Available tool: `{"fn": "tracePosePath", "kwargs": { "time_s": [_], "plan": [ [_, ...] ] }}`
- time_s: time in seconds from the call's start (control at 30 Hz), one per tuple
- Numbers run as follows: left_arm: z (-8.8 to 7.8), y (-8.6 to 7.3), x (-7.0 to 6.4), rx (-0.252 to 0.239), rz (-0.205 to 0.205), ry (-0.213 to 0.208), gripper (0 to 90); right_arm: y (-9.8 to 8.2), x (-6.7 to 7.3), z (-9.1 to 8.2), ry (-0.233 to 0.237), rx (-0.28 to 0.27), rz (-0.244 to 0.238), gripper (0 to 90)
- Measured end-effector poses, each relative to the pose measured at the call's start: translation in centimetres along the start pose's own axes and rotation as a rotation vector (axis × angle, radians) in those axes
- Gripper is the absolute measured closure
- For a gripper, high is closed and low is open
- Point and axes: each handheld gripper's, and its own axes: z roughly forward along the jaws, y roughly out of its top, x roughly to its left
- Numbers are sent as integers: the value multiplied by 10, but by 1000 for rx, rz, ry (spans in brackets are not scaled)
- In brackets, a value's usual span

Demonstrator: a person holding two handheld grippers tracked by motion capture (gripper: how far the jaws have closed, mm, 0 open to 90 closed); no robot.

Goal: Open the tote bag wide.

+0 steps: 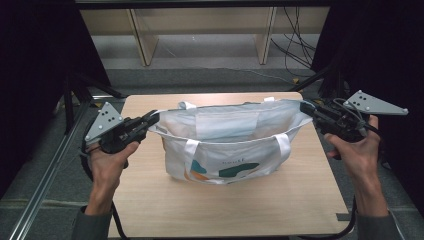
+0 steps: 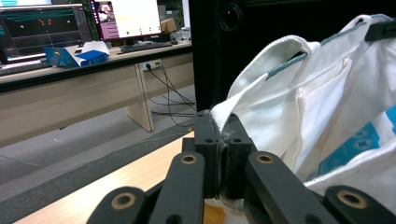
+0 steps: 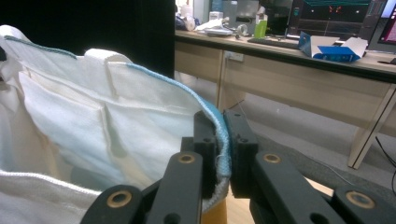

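The white tote bag (image 1: 227, 145) sits at the centre of the high view, on the wooden table (image 1: 300, 200), its mouth stretched wide between my two hands. My left gripper (image 1: 152, 120) pinches the bag's rim at its left end; in the left gripper view my jaws are pressed together on the white hem (image 2: 223, 116). My right gripper (image 1: 305, 107) clamps the opposite end of the rim, upper right of the bag, and in the right gripper view the blue-edged hem (image 3: 223, 140) is nipped between my pads.

I judge this to be the opening step: the mouth is pulled taut and held open. Next, I reckon, I must keep an even tension on both ends so neither hem slips, and hold the mouth level.

The near handle (image 1: 235, 142) droops across the front panel, above the teal and orange print (image 1: 239, 170); the far handles (image 1: 187, 105) stand behind. Nothing else lies on the table. Beyond it, at the top of the frame, a pale wooden desk frame (image 1: 145, 40) and loose cables (image 1: 295, 45) stay well apart from the work.
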Motion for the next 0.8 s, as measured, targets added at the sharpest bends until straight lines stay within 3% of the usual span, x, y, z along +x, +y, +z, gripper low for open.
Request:
{"fn": "tracePosePath", "kwargs": {
  "time_s": [0.03,0.07,0.13,0.17,0.23,0.3,0.43,0.47,0.5,0.57,0.67,0.7,0.73,0.8],
  "plan": [
    [0,0,0,0,0,0,870,0,0,0,0,0,0,850],
    [-1,-6,-1,10,5,3,870,-4,1,1,-17,1,-39,849],
    [-1,-10,-1,16,3,3,869,-6,3,1,-15,9,-34,850],
    [-1,-15,-1,22,-2,2,868,-10,4,1,-9,23,-57,849],
    [-1,-24,-2,41,-13,0,867,-12,6,1,-9,38,-46,849],
    [0,-33,-3,64,9,3,862,-18,6,4,-12,44,-64,849],
    [9,-57,1,135,35,27,859,-33,10,13,-7,98,-36,849],
    [11,-62,4,135,42,27,856,-37,8,18,-13,86,-71,848],
    [14,-69,8,147,22,25,854,-43,9,25,-27,112,-90,849],
    [18,-74,12,149,3,24,851,-49,8,30,-29,124,-67,848],
    [22,-76,12,168,17,27,850,-55,4,34,-16,148,-58,848],
    [24,-77,12,172,21,22,850,-60,2,37,-19,148,-44,848],
    [27,-80,11,183,19,19,847,-67,0,38,-20,176,4,848],
    [30,-82,10,192,21,14,847,-70,-3,40,-22,162,-14,848]
  ]
}}
